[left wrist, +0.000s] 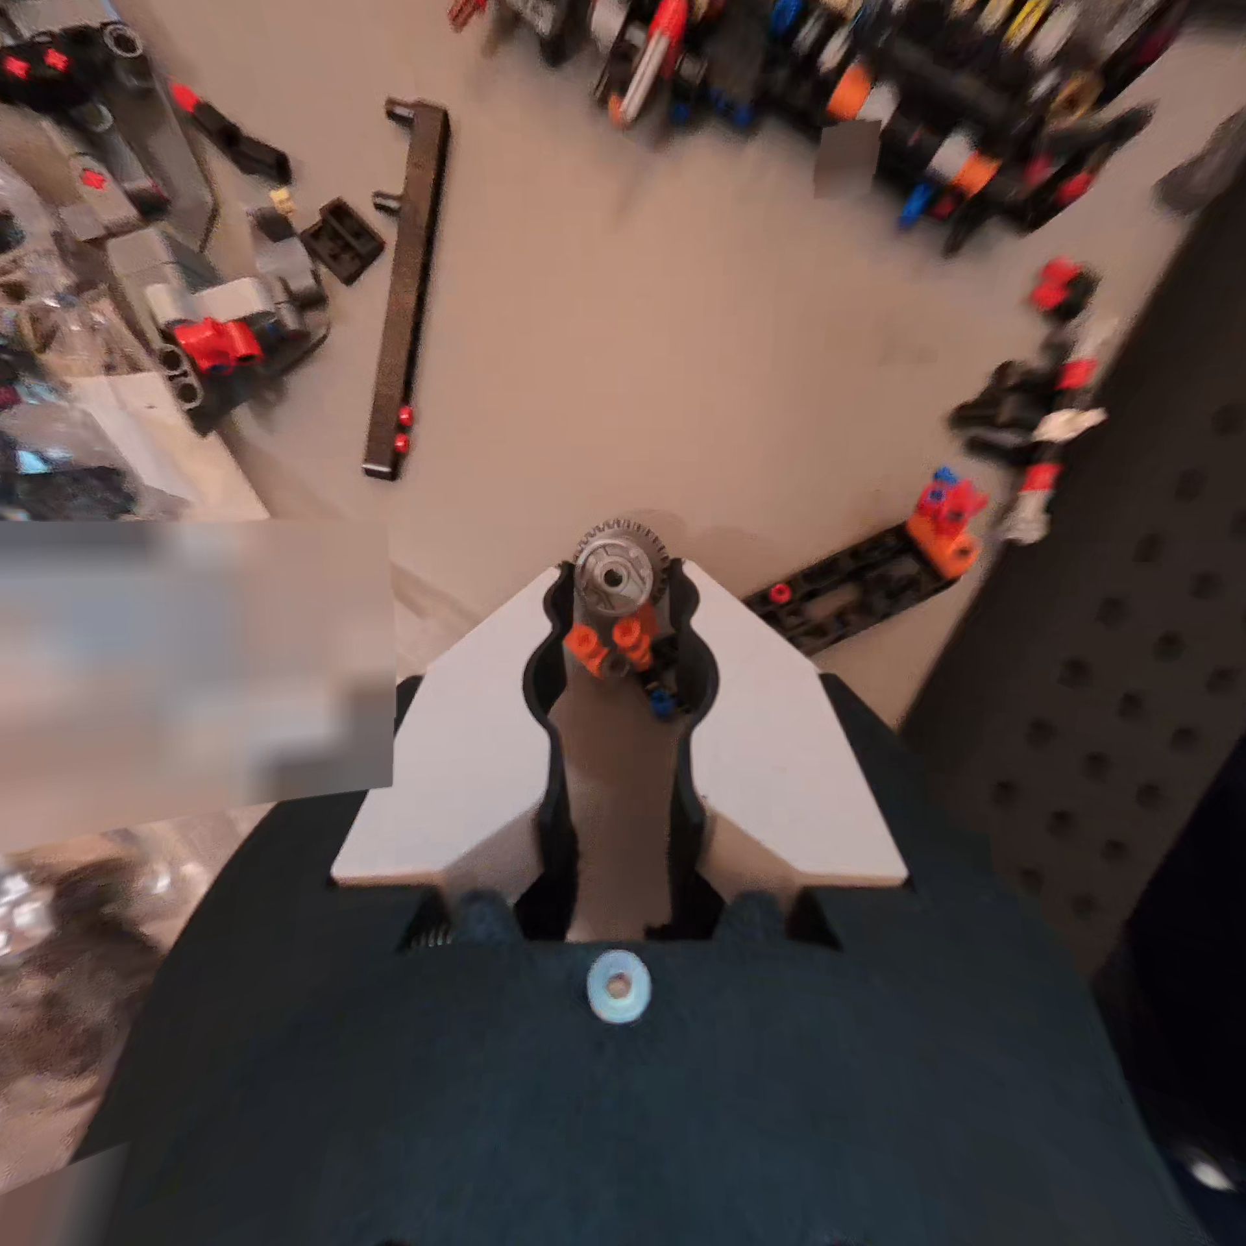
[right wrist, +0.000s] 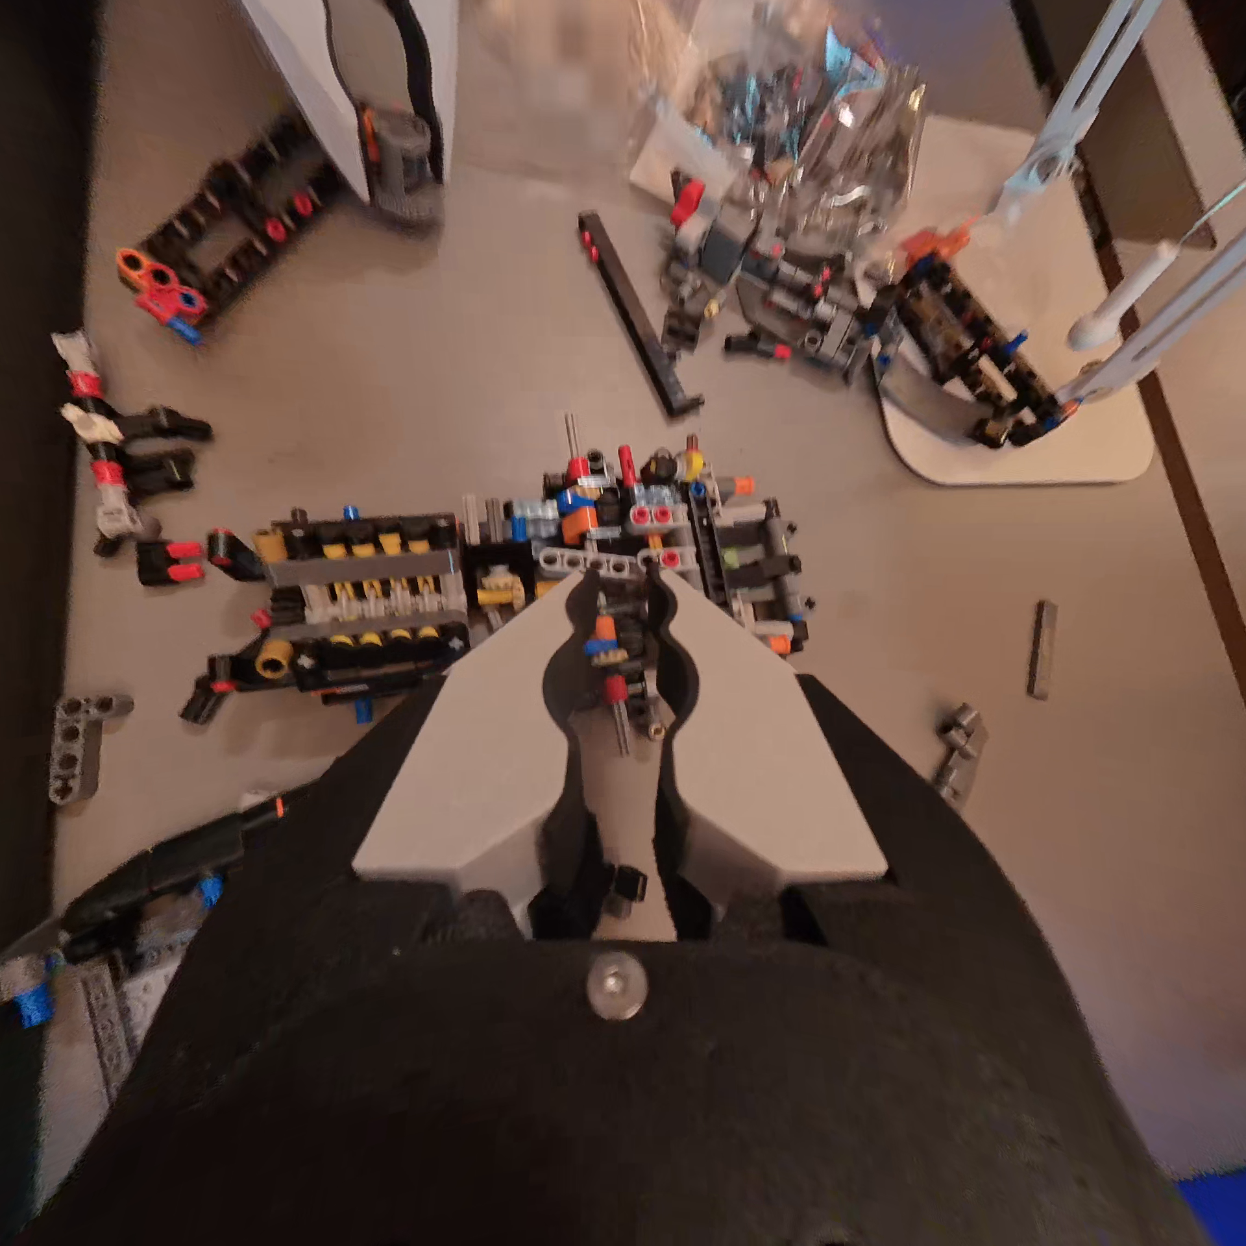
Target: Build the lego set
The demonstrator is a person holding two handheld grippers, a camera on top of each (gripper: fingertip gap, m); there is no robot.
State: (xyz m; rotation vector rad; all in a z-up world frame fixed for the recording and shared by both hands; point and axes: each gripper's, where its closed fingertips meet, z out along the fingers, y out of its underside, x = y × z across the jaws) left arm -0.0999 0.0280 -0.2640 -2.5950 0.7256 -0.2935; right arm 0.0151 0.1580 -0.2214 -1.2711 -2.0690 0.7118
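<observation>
I have the small gear subassembly [left wrist: 617, 607], a grey bevel gear on orange connectors, pinched between my left gripper [left wrist: 619, 573] fingers, lifted above the desk [left wrist: 674, 377], I judge to carry it to the main chassis build [right wrist: 526, 573] mid-desk. My right gripper [right wrist: 620, 586] hangs over that chassis, fingers narrow with nothing between them, probably to steady it. A long black beam [left wrist: 404, 290] lies apart.

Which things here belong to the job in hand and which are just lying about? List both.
In hand:
- gear subassembly, grey gear with orange pins, gripped in the left gripper
- main Lego chassis under the right gripper

Lying about:
- long black beam
- black frame with orange and red connectors
- grey L-shaped liftarm
- clear parts bags
</observation>
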